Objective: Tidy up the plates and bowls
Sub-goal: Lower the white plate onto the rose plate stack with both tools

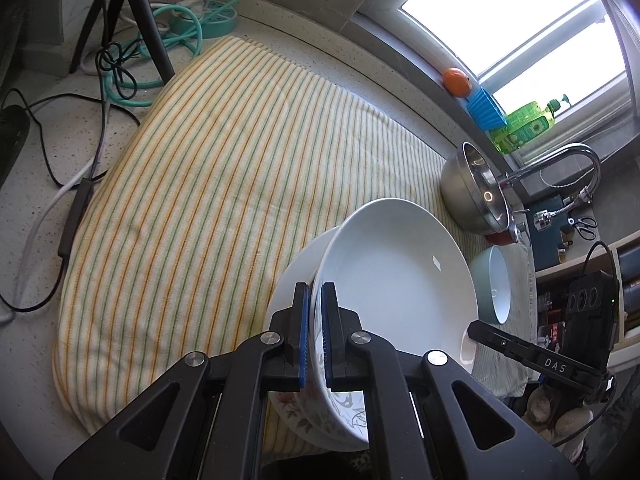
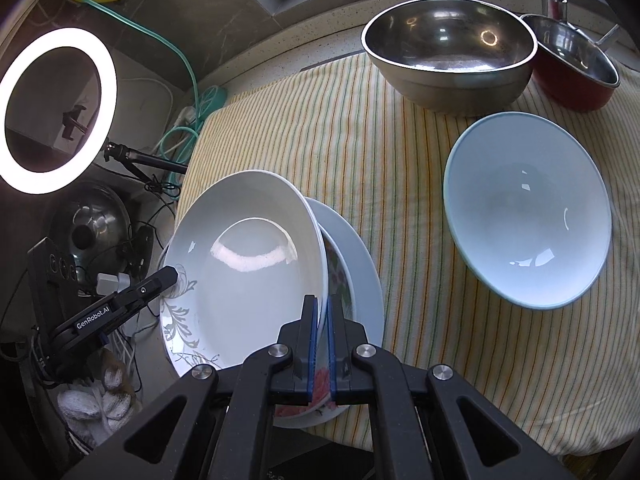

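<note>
Both grippers clench opposite rims of the white deep plate (image 2: 248, 264): the left gripper (image 1: 316, 292) on one edge, the right gripper (image 2: 323, 304) on the other. The plate hangs tilted just above a flat plate (image 2: 360, 264) on the striped cloth (image 1: 200, 184), near a pale blue bowl (image 2: 528, 216). To nest it well, I'd level both hands together, centre it, lower slowly, then release evenly
</note>
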{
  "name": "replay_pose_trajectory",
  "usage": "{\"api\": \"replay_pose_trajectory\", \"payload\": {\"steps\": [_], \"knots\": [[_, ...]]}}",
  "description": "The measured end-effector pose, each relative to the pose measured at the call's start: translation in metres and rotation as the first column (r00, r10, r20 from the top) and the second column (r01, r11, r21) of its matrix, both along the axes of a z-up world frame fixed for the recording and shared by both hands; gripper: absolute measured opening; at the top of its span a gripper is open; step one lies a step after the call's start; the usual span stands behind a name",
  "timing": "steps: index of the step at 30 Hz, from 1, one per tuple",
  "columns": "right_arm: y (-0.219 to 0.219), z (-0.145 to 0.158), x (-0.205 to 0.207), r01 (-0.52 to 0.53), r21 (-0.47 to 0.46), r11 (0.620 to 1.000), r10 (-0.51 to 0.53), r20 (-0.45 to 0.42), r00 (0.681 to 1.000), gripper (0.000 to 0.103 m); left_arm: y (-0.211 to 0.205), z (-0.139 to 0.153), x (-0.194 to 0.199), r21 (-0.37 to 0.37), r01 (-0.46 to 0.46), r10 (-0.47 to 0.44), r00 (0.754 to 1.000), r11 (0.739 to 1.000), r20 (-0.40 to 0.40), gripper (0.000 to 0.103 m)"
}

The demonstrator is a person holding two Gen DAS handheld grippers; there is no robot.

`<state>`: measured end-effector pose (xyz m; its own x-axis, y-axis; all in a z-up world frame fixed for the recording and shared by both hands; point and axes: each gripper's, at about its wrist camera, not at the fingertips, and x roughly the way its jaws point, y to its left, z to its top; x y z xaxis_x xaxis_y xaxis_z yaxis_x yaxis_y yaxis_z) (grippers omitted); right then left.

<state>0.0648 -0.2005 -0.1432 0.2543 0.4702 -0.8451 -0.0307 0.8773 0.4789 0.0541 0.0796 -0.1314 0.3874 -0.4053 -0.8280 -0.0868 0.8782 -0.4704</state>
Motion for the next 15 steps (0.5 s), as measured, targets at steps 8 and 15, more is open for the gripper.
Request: {"api": "replay_pose_trajectory", "payload": {"steps": [8, 15], "knots": [[-0.002, -0.007, -0.011, 0.011, 0.002, 1.0, -0.011, -0.019, 1.0, 0.005, -0.004, -0.003, -0.002, 0.007, 0.007, -0.007, 1.0, 1.0, -0.002, 0.004], [0.0, -0.009, -0.013, 0.005, 0.0, 1.0, -0.005, -0.029, 1.0, 0.005, -0.005, -0.006, -0.003, 0.011, 0.007, -0.007, 1.0, 1.0, -0.005, 0.004]]}}
